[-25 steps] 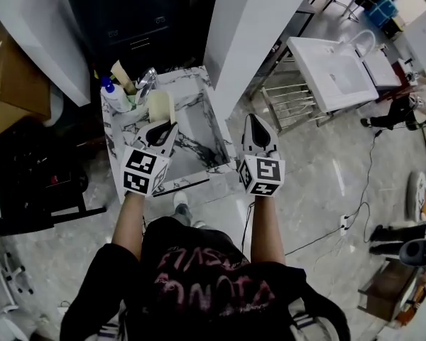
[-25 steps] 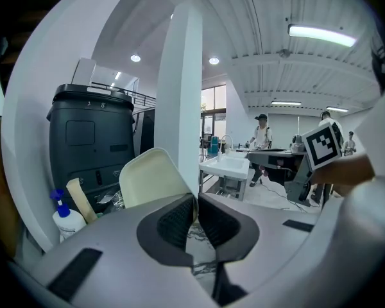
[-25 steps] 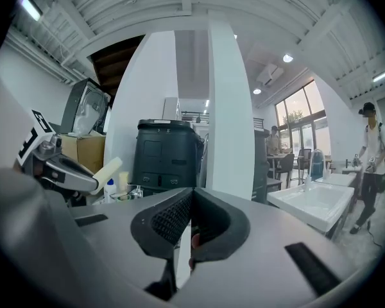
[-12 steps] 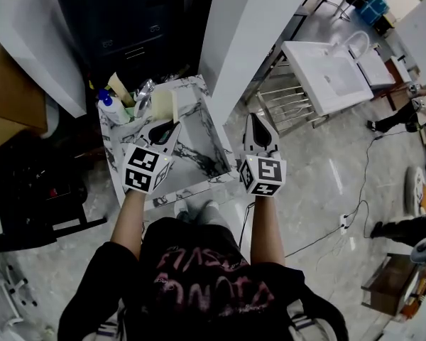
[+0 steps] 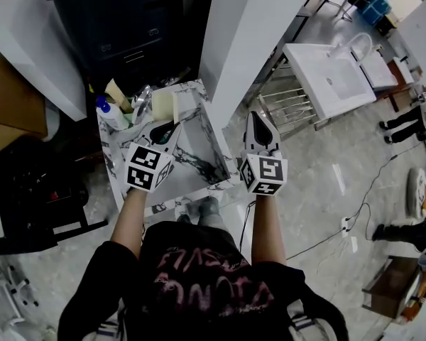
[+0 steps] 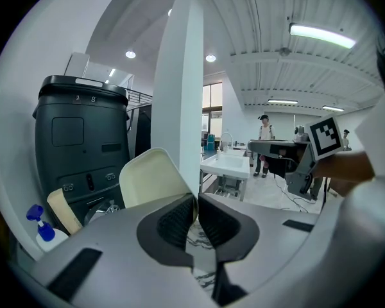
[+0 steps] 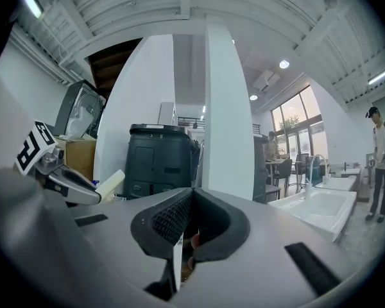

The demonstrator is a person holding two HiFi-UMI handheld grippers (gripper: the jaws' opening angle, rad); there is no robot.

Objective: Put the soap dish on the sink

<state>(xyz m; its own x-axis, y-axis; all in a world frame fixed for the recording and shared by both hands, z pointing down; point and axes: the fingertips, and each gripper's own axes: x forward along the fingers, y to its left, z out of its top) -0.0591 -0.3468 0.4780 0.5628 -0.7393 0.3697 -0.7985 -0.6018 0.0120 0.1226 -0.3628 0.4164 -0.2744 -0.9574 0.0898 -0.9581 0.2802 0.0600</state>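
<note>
Left gripper (image 5: 166, 125) pinches soap dish (image 5: 163, 106) by its rim, upright above marble sink (image 5: 202, 155), likely for set-down. Right gripper (image 5: 260, 119) closed, empty, idle beside sink.

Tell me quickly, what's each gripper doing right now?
Left gripper: closed on the edge of the soap dish.
Right gripper: closed, nothing between its jaws.

Two grippers: left gripper (image 5: 170, 126), right gripper (image 5: 255, 117). Two sinks: marbled sink (image 5: 197, 153), white sink (image 5: 328, 78). One soap dish (image 5: 163, 106), one blue-capped bottle (image 5: 108, 111), one cardboard box (image 5: 13, 112).
</note>
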